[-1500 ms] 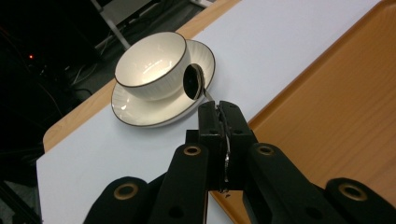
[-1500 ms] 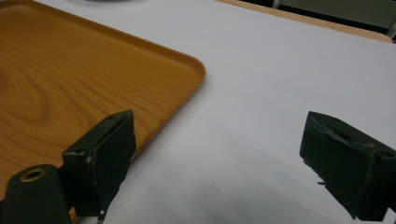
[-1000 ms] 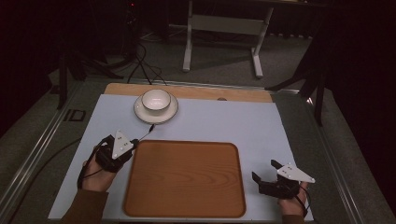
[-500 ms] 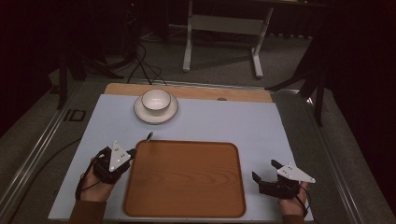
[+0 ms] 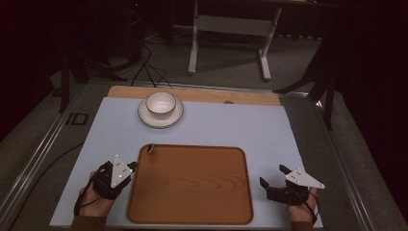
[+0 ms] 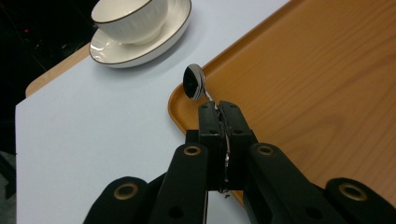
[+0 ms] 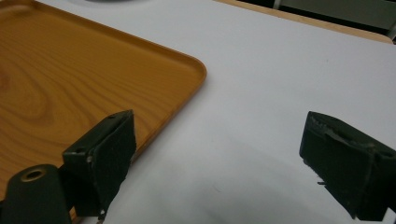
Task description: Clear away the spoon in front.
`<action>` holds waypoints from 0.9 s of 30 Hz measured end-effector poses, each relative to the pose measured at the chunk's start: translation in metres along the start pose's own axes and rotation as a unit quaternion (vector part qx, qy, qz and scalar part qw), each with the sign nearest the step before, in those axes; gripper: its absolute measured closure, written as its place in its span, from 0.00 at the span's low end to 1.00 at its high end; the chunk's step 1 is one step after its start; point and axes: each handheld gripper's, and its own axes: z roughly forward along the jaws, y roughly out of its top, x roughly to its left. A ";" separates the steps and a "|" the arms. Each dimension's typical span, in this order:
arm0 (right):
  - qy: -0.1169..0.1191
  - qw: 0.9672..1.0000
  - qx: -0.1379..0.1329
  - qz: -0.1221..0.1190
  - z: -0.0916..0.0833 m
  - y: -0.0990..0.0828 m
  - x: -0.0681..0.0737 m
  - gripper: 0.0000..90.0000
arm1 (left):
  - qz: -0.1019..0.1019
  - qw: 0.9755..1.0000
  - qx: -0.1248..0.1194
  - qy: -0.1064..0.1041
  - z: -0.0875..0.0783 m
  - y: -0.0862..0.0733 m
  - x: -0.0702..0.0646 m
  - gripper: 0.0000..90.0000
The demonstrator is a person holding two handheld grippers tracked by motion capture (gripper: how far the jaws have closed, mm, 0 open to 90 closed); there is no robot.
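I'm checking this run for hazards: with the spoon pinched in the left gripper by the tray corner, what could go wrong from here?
1. The left gripper pinches the spoon by its thin handle only, so the spoon may twist or slip out.
2. The spoon's bowl hangs over the rim of the tray; moving low could knock it against that rim.
3. The bowl sits loose on its saucer; a bump might shift it.

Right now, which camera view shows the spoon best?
The left gripper view: the spoon is close, its bowl clear beyond the shut tongs. In the high view it is a small glint at the tray's corner.
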 end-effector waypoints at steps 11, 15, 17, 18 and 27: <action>-0.001 1.000 0.002 0.000 0.001 0.000 0.000 0.12 | 0.015 1.000 0.012 0.006 0.001 -0.004 -0.007 0.99; 0.001 1.000 0.002 -0.002 0.001 0.000 0.000 0.12 | 0.017 1.000 0.016 0.011 0.001 -0.005 -0.009 0.99; 0.001 1.000 0.002 -0.001 0.001 0.000 0.000 0.12 | 0.017 1.000 0.019 0.010 0.001 -0.005 -0.009 0.98; 0.001 1.000 0.002 -0.002 0.001 0.000 0.000 0.12 | 0.015 1.000 0.020 0.010 0.002 -0.007 -0.009 0.98; 0.002 1.000 0.004 -0.002 0.002 0.000 0.001 0.12 | 0.011 1.000 0.020 0.010 0.002 -0.009 -0.012 0.98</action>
